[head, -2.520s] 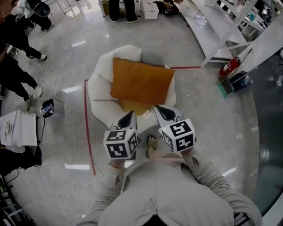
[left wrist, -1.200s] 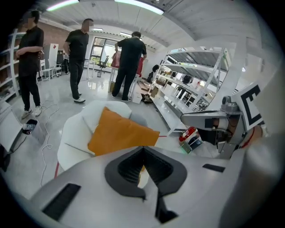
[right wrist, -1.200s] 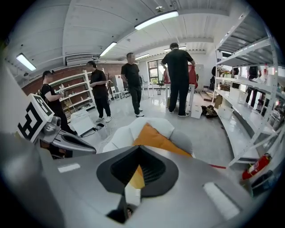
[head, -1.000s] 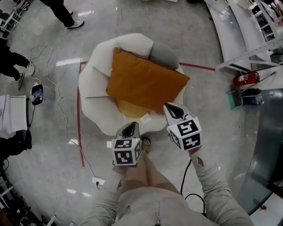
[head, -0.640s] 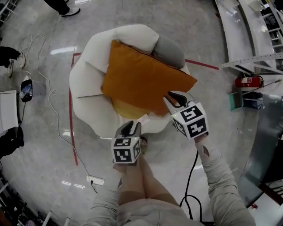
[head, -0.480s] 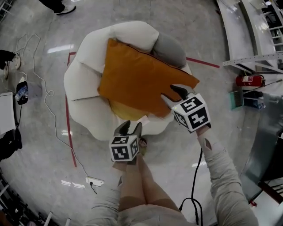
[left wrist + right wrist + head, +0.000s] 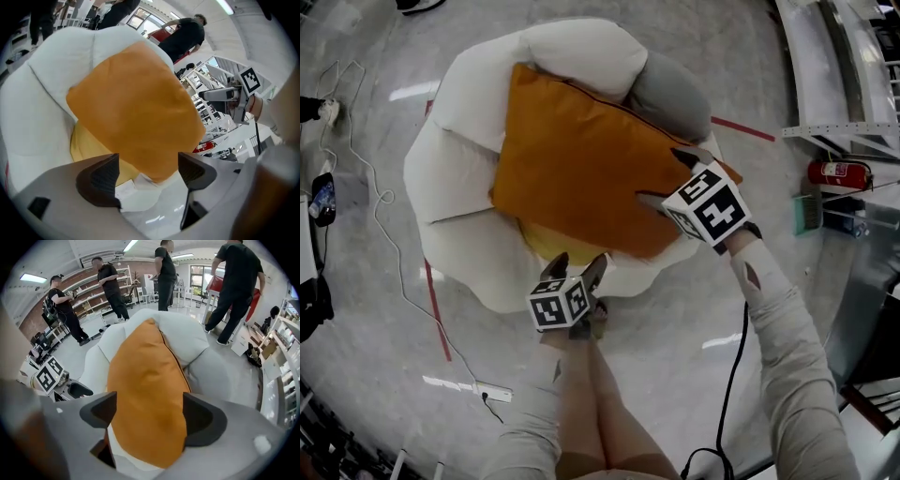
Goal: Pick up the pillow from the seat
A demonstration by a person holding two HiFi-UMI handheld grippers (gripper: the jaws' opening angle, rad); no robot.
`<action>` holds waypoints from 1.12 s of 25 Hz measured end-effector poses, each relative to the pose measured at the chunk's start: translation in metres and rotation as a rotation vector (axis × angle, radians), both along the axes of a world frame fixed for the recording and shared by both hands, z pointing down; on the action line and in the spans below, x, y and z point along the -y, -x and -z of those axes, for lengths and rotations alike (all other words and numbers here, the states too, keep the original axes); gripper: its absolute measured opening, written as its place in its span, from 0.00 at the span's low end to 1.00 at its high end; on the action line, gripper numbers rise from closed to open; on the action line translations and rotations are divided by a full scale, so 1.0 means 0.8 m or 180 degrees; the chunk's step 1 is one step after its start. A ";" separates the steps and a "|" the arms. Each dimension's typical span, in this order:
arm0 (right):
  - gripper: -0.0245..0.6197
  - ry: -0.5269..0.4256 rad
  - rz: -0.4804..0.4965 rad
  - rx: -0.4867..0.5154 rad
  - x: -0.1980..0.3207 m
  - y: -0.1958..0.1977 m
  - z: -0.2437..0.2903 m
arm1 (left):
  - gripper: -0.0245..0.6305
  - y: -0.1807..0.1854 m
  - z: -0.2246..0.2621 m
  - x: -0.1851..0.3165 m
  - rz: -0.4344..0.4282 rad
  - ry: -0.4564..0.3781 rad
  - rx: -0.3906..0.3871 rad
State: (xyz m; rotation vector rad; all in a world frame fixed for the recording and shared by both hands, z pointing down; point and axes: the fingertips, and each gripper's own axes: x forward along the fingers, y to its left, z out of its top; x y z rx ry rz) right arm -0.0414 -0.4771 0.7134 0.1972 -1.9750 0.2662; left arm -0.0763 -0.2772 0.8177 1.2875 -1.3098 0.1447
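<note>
The orange pillow (image 7: 581, 169) lies tilted across the middle of the white seat (image 7: 459, 159). Its upper edge leans on the seat's back. Its near corner overlaps a yellow cushion (image 7: 546, 244), which shows just under it toward the seat's front edge. A grey cushion (image 7: 670, 94) sits at the seat's back right corner, touching the pillow's far edge.

The right gripper (image 7: 668, 178) is at the pillow's right corner, by the seat's right edge. Its jaws are spread, one above and one below that corner. In the right gripper view the pillow (image 7: 147, 380) fills the gap between the pads of the right gripper (image 7: 150, 413). The pads are apart and not pressed in, so the claw is released around the corner.

The left gripper (image 7: 577, 267) hangs over the seat's front edge, just short of the pillow's near corner. In the left gripper view the left gripper (image 7: 147, 176) has its jaws wide apart with nothing between them. The pillow (image 7: 136, 108) and the yellow cushion (image 7: 89, 145) lie ahead, and a white tag (image 7: 125, 190) shows below the pillow's corner.

On the floor, red tape (image 7: 436, 309) runs along the seat's left side and a white cable (image 7: 380, 206) trails farther left. A fire extinguisher (image 7: 834, 173) lies beyond the seat's right edge, under shelving (image 7: 825, 75). In the right gripper view several people (image 7: 110, 287) stand behind the seat.
</note>
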 end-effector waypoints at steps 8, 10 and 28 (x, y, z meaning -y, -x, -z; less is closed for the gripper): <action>0.85 -0.0050 0.0269 -0.0191 0.042 0.018 -0.059 | 0.83 -0.015 -0.075 0.032 -0.0104 -0.0041 -0.0285; 0.89 0.0005 0.0349 -0.0194 0.046 0.023 -0.071 | 0.89 -0.013 -0.090 0.037 -0.0083 -0.0043 -0.0369; 0.93 0.0566 0.0624 -0.0421 0.057 0.043 -0.146 | 0.92 -0.015 -0.164 0.060 0.0182 0.0023 -0.0965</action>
